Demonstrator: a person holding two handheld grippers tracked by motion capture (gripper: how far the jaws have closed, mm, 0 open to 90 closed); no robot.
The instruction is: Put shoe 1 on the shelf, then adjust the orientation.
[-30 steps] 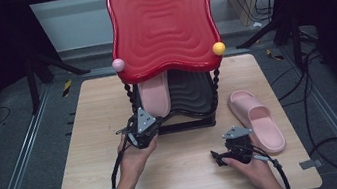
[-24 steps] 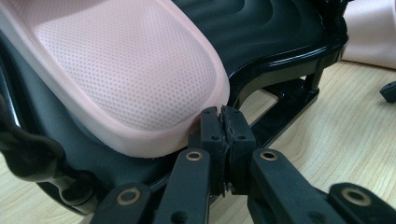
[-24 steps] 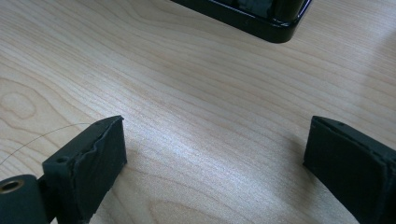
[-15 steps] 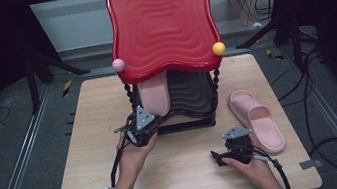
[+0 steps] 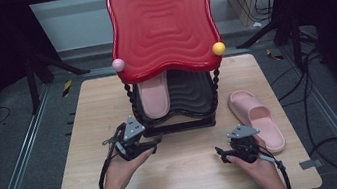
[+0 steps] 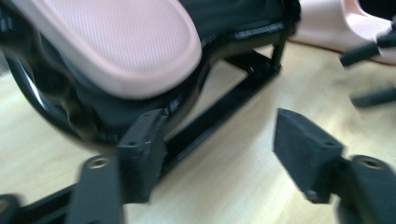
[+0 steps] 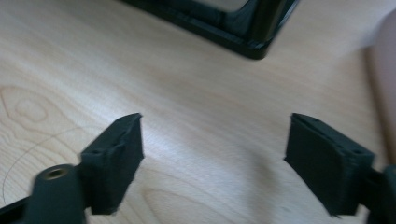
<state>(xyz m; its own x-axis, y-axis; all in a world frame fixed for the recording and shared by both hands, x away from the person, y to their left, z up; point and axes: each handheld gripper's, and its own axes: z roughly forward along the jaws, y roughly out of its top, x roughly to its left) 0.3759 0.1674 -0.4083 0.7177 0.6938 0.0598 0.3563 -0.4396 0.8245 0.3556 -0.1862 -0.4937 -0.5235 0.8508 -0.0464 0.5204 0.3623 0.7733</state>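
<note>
Left gripper (image 5: 151, 145), jaws spread and empty, has drawn back from the rack (image 5: 180, 118), leaving one pink slipper (image 5: 153, 99) on its lower shelf; second slipper (image 5: 256, 119) lies on the counter (image 5: 84, 117) right of the rack, beside the right gripper (image 5: 226, 152), jaws likewise released, so probably next.

The left gripper (image 5: 151, 144) has drawn back from the rack (image 5: 193, 102).
</note>
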